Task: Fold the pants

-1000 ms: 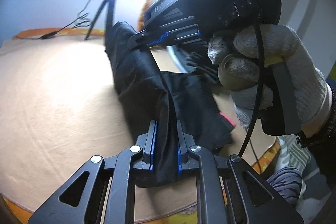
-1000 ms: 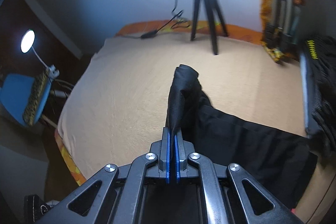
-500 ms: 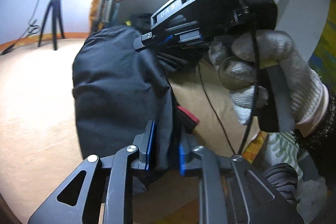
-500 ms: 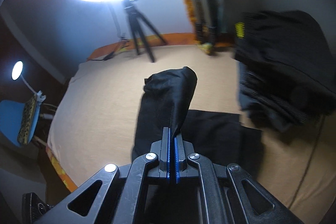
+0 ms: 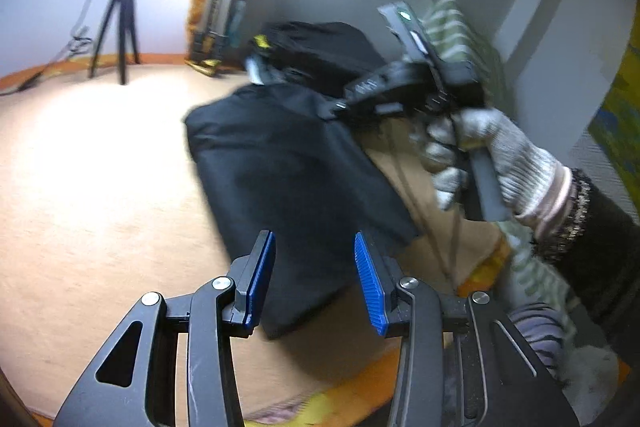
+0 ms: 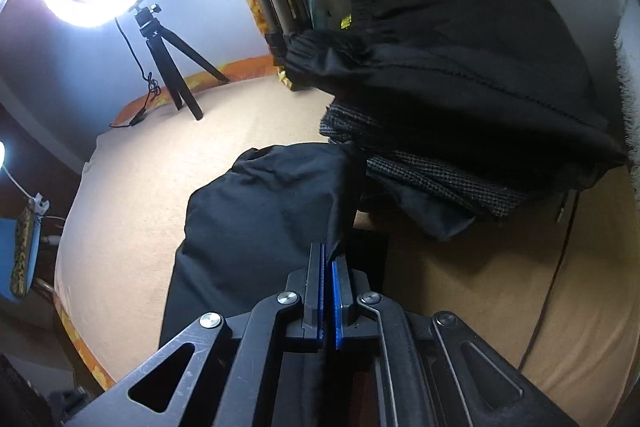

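The black pants (image 5: pixel 288 171) lie folded over on the beige bed cover (image 5: pixel 80 187). My left gripper (image 5: pixel 314 267) is open, its blue pads apart on either side of the near edge of the pants, holding nothing. My right gripper (image 6: pixel 327 259) is shut on a far corner of the pants (image 6: pixel 264 211). In the left wrist view the right gripper (image 5: pixel 340 105) is held by a gloved hand (image 5: pixel 492 155) at the far right corner of the pants.
A pile of dark folded clothes (image 6: pixel 460 75) sits at the back right, close to the pants. A ring light on a tripod (image 6: pixel 168 67) stands at the far side of the bed. A cable (image 6: pixel 548 307) runs along the right. The bed's front edge (image 5: pixel 340 399) is near.
My left gripper has opened and let go of the pants. Both grippers carried the cloth over toward the clothes pile, and the fold now lies flatter on the bed.
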